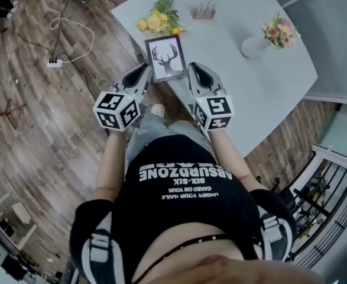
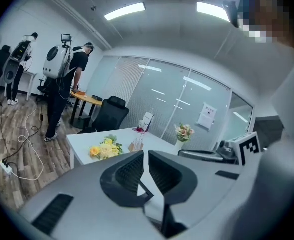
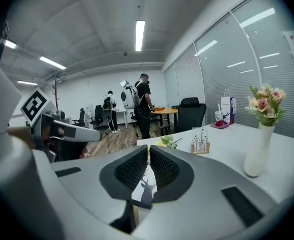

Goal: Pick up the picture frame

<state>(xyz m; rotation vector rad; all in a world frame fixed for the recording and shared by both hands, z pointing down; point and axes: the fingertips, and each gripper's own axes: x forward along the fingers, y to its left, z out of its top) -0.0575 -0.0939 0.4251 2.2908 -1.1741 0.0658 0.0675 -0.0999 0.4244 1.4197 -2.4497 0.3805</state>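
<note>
The picture frame [image 1: 165,58], dark-edged with a deer-head print, lies on the light grey table [image 1: 232,81] close to its near edge. My left gripper [image 1: 142,71] is just left of the frame and my right gripper [image 1: 195,70] just right of it, both pointing at the table. Neither touches the frame. Both are shut with nothing between their jaws. In the right gripper view the deer print [image 3: 145,188] shows below the shut right gripper [image 3: 149,151]. Below the shut left gripper [image 2: 144,156], the left gripper view catches the frame's corner [image 2: 156,200].
A bunch of yellow flowers [image 1: 159,20] and a small wooden stand [image 1: 203,10] lie beyond the frame. A white vase of flowers [image 1: 262,40] stands to the right. A power strip with cable [image 1: 55,63] lies on the wooden floor. People [image 2: 69,84] and an office chair [image 2: 106,115] are in the background.
</note>
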